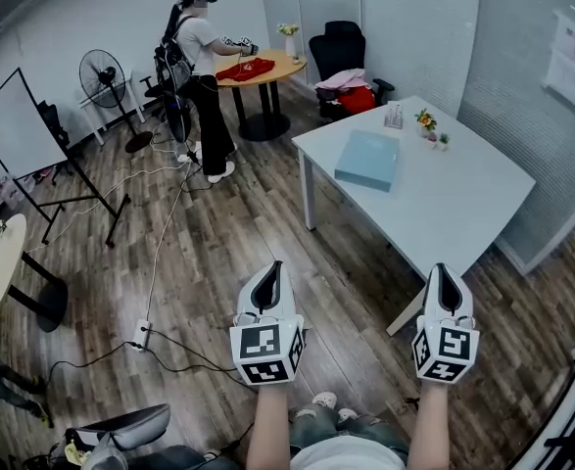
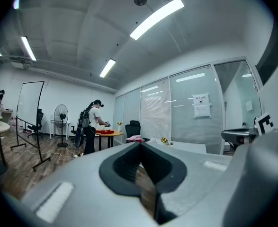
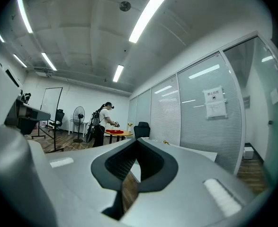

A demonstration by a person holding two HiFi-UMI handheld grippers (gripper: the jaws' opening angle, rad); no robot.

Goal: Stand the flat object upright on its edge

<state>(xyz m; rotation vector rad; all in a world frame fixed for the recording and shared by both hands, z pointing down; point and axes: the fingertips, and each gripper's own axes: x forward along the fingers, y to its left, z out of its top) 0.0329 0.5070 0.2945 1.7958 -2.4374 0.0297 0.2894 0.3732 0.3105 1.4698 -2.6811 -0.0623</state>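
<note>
A light blue flat object (image 1: 368, 160) lies flat on the white table (image 1: 454, 209), toward its far left side. Both grippers are held low over the wooden floor, well short of the table. My left gripper (image 1: 275, 266) points forward with its jaws shut and nothing between them. My right gripper (image 1: 442, 269) hangs near the table's front corner, also shut and empty. In the left gripper view the closed tips (image 2: 139, 144) meet in front of the table (image 2: 191, 147). The right gripper view shows the same closed tips (image 3: 138, 140). The blue object is hidden in both gripper views.
Small flower pots (image 1: 427, 121) and a clear holder (image 1: 394, 116) stand at the table's far edge. A person (image 1: 201, 76) works at a round orange table (image 1: 272, 67). A fan (image 1: 106, 78), a whiteboard (image 1: 24, 130), a black chair (image 1: 338, 49) and floor cables with a power strip (image 1: 141, 335) are around.
</note>
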